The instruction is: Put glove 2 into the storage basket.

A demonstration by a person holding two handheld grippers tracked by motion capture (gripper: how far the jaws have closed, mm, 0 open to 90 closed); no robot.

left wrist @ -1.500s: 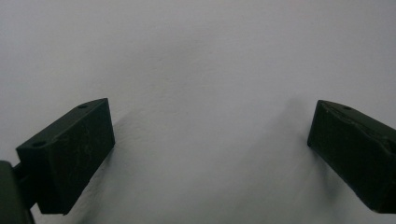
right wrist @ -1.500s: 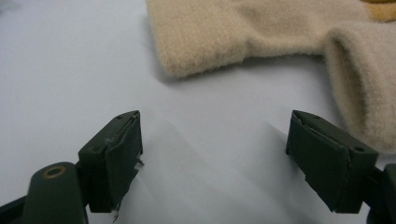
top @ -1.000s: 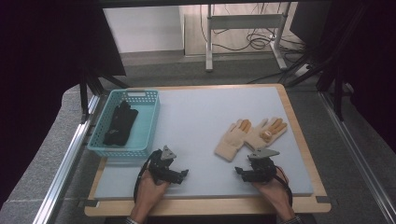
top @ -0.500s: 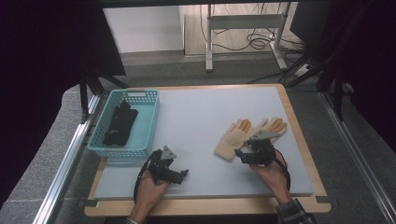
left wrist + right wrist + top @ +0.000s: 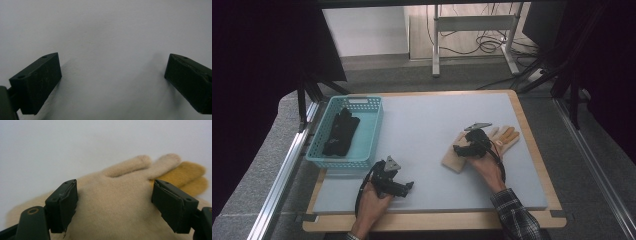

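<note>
On the grey table (image 5: 422, 125), right gripper (image 5: 464, 149) jaws just opening, wide astride beige glove (image 5: 117, 202), not clamped, its view reveals orange fingertips (image 5: 192, 175), left gripper (image 5: 112, 82) open over bare mat, high view adds teal basket (image 5: 374, 125) holding black gloves (image 5: 339, 132).

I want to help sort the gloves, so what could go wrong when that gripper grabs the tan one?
The right hand-held gripper has just been opening; its jaws straddle the tan glove, not pinching yet. It may catch only a fold, so the glove could slip out on the way. The second glove, with orange fingertips, lies right against it and might get dragged along. The basket, already holding black gloves, is far across the table.
</note>
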